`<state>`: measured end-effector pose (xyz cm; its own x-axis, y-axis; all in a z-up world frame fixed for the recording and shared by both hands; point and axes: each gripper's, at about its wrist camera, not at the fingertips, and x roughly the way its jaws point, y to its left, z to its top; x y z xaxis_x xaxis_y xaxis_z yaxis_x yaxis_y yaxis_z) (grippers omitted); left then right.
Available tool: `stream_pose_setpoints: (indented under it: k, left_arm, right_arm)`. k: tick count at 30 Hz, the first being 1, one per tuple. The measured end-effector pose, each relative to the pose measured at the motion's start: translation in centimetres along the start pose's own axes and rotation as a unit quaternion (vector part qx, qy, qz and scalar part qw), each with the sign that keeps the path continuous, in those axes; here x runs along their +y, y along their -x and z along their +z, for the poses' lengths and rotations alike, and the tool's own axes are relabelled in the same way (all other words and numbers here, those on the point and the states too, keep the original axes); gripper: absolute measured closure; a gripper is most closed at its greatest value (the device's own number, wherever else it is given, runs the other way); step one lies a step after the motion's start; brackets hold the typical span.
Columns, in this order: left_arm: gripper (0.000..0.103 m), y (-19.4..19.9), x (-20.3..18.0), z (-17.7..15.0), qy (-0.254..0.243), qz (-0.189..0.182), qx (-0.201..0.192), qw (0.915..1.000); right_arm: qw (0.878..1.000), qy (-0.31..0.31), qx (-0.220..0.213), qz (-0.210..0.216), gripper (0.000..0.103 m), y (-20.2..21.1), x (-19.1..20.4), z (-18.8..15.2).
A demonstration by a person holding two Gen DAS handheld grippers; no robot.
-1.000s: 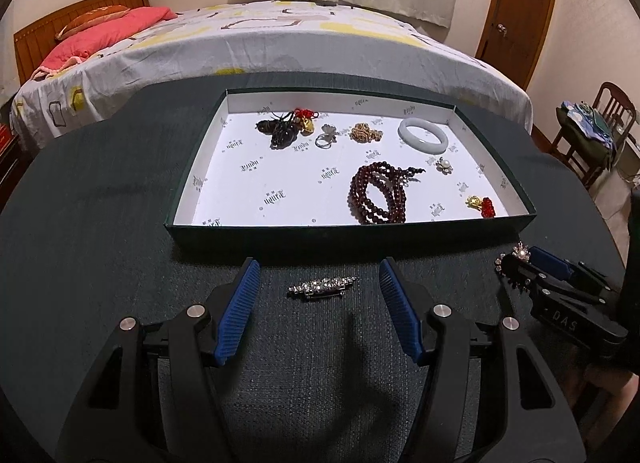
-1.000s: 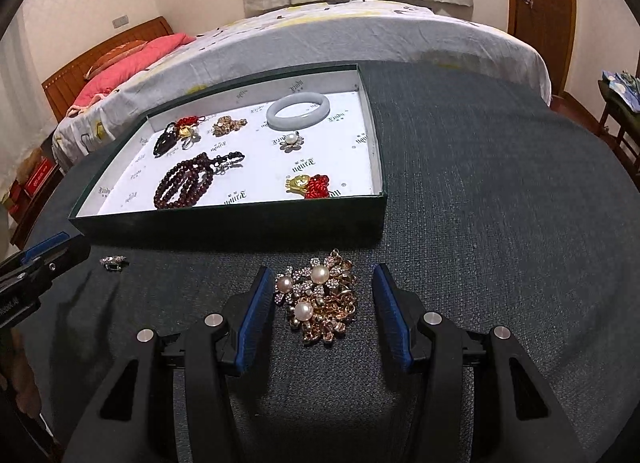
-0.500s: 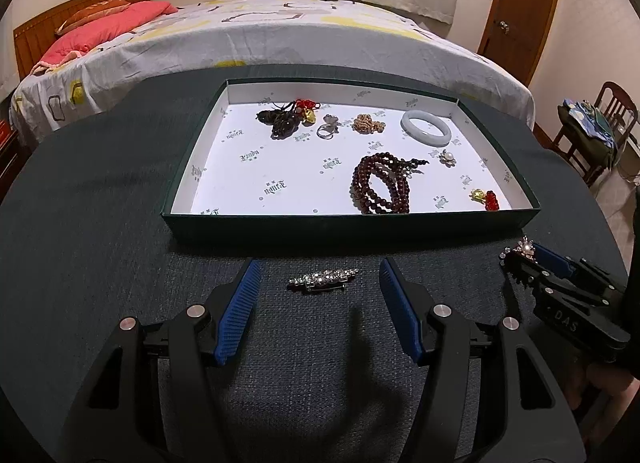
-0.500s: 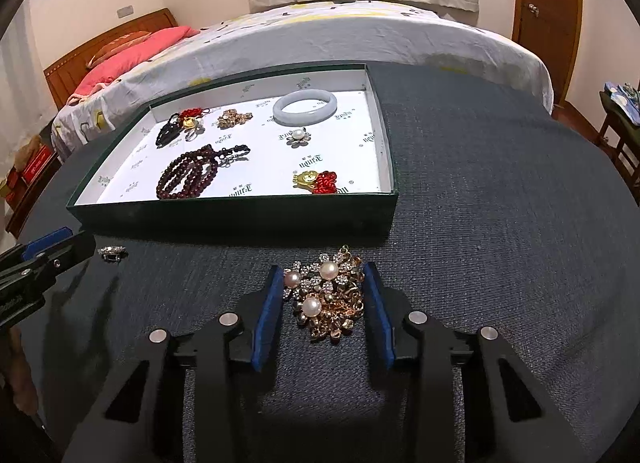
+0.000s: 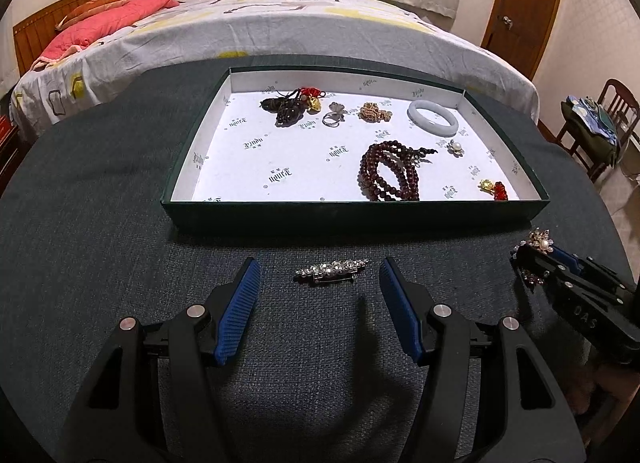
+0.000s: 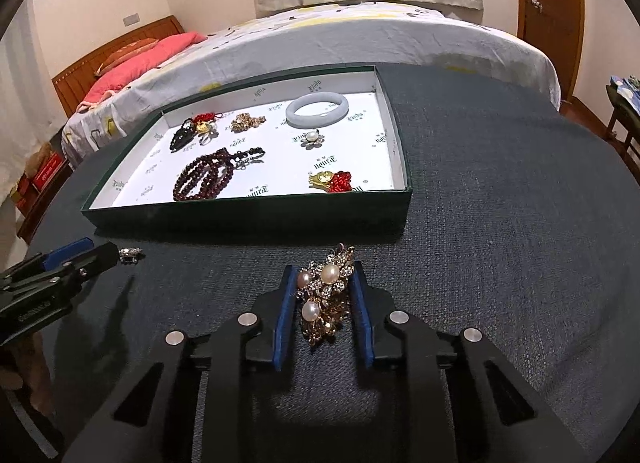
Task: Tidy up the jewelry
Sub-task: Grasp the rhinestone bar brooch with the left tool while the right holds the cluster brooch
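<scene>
My right hand-held gripper [image 6: 323,295] has its blue pads pressed in on the pearl brooch [image 6: 326,295], a gold cluster with three pearls and small stones that sits between the fingers and pokes out past their tips toward the tray [image 6: 248,219]. From the left wrist view the same brooch [image 5: 541,241] shows at the tip of that gripper [image 5: 532,259], just in front of the tray's [image 5: 360,215] near right corner.

My left hand-held gripper [image 5: 320,283] is spread wide. The silver bar brooch [image 5: 332,268] lies flat on the dark tabletop [image 5: 80,223] crosswise between the two blue pads, touching neither, just in front of the tray's near wall. In the right wrist view only its end [image 6: 131,253] shows past my left gripper's [image 6: 96,253] tips.

Inside the tray, on white printed paper, a dark red bead bracelet [image 5: 390,177] lies near the front wall, a gold and red charm [image 5: 494,188] in the front right corner, a small pearl flower [image 5: 455,148] behind it, and a pale jade bangle [image 5: 433,117] toward the back right. Along the back row sit a gold cluster [image 5: 374,112], a silver ring [image 5: 333,116] and a black and red knotted piece [image 5: 292,105].
</scene>
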<state>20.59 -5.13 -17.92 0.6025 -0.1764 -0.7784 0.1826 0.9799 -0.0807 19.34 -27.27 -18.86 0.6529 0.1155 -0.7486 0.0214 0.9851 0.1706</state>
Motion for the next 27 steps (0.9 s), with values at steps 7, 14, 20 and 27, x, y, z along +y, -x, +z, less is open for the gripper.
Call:
stream_pose_setpoints:
  k: [7, 14, 20, 27]
  left_arm:
    - [0.043, -0.4, -0.4, -0.1, -0.008, -0.004, 0.003, 1.0000]
    - [0.043, -1.6, -0.9, 0.1, -0.016, -0.004, 0.012, 0.9998]
    - [0.043, -2.6, -0.9, 0.1, -0.010, 0.004, 0.017, 0.9998]
    - [0.043, -2.7, -1.3, 0.0, -0.021, 0.010, 0.012, 0.9997]
  right_arm:
    - [1.000, -0.003, -0.013, 0.003, 0.076, 1.0, -0.1, 0.3]
    - [1.000, -0.007, -0.015, 0.004, 0.076, 1.3, -0.5, 0.2]
    - [1.000, -0.008, -0.013, 0.009, 0.082, 1.2, -0.6, 0.0]
    - [1.000, -0.008, -0.014, 0.009, 0.084, 1.2, -0.6, 0.0]
